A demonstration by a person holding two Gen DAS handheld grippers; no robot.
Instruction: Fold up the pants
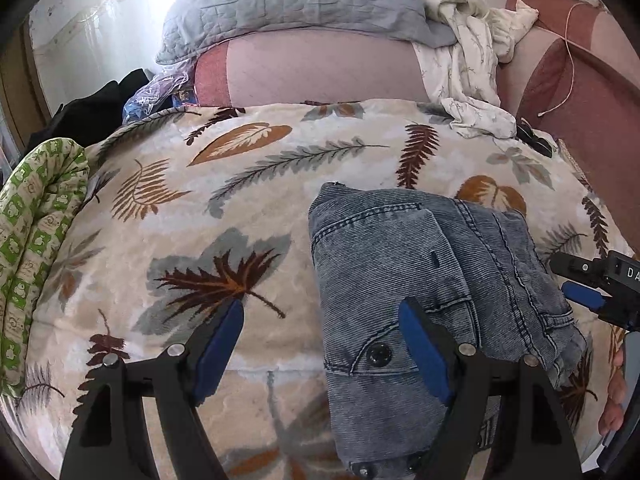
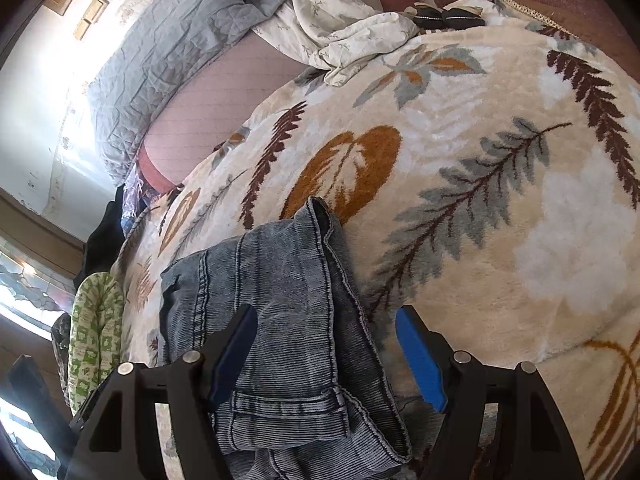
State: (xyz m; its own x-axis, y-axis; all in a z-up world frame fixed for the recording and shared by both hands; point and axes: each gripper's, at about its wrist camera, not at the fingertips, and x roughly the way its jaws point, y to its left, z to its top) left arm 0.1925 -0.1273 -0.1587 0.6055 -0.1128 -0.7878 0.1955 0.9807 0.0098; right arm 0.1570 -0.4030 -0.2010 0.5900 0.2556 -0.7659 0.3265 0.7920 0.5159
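The grey-blue denim pants lie folded into a thick bundle on a leaf-print blanket. My left gripper is open and straddles the bundle's left edge. One blue pad is over the denim near a black button and the other is over the blanket. At that view's right edge, my right gripper reaches in beside the pants. In the right wrist view, the pants run up between the jaws of the open right gripper. Its left pad is over the denim and its right pad over the blanket.
A grey quilted pillow and a crumpled white floral cloth lie at the back on a pink sheet. A rolled green-print quilt borders the left side, with dark clothes behind it. A person's fingers show at lower right.
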